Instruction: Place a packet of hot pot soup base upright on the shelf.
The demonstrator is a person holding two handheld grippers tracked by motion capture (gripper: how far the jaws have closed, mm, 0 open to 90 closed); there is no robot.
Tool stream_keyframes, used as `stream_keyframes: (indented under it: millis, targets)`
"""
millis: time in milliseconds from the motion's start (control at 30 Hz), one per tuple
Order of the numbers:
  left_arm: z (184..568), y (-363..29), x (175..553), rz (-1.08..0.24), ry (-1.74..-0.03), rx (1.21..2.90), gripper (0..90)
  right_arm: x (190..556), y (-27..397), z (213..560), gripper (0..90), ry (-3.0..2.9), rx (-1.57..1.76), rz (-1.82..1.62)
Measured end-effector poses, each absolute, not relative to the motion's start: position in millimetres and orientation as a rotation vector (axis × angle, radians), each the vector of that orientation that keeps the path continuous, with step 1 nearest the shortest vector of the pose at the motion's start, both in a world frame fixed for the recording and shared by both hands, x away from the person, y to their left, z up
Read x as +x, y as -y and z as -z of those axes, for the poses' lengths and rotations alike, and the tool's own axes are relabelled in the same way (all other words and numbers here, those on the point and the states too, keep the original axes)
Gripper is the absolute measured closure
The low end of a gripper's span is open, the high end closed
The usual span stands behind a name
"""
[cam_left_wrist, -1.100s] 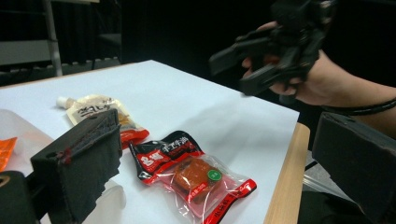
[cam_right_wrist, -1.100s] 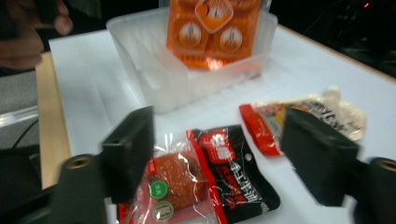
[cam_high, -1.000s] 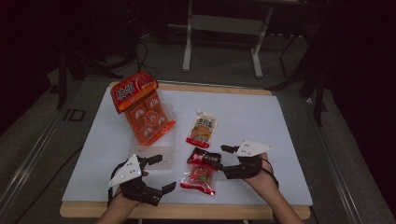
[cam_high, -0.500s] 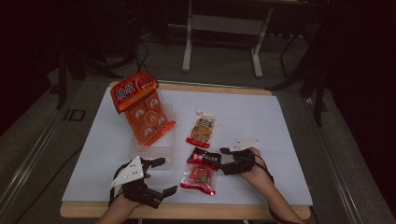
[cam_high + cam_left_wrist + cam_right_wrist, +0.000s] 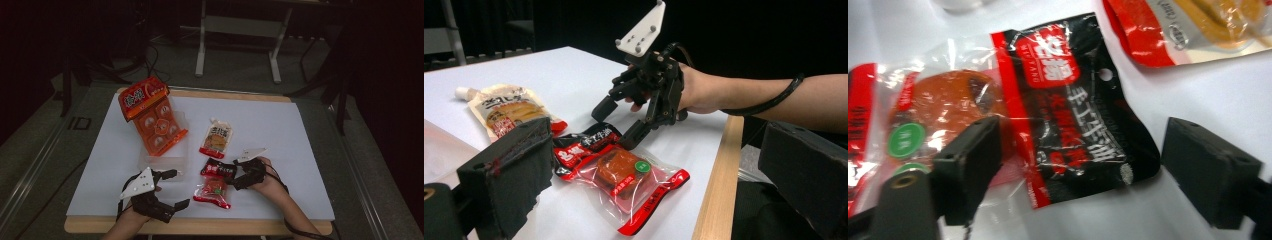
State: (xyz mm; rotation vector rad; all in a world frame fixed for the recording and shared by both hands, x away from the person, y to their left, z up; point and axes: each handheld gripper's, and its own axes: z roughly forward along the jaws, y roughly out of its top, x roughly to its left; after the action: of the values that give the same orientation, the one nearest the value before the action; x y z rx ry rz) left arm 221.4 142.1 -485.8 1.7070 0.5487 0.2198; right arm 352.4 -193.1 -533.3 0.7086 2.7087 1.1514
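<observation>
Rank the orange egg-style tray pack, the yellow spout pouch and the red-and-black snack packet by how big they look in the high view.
1. Orange tray pack, clearly largest.
2. Red-and-black snack packet.
3. Yellow spout pouch.
The last two look close in size, and the packet lies nearer the camera, so that order is unsure.

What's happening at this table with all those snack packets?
A person holds a gripping tool in each hand over a white table. The right tool has just been opening its jaws and is set over the black end of the red-and-black snack packet, one jaw on either side, not yet pressing it. The left tool hangs open near the front edge, holding nothing. A yellow pouch and an orange tray pack lie farther back.
</observation>
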Motion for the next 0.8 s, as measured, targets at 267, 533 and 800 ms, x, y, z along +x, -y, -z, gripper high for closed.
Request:
stream_keyframes:
  millis: [267,533,800]
  targets:
    - [487.0,-139.2,220.8,-0.217,-0.542,1.725,2.1,354.1,191.5,535.9,21.4,-2.736,0.692,-1.147]
    - [487.6,-138.5,221.3,-0.212,-0.544,1.725,2.1,349.4,184.5,527.7,55.9,-2.773,0.677,-1.042]
    - [488.1,-138.7,221.9,-0.215,-0.55,1.728,2.1,344.7,171.9,524.2,87.4,-2.795,0.722,-0.994]
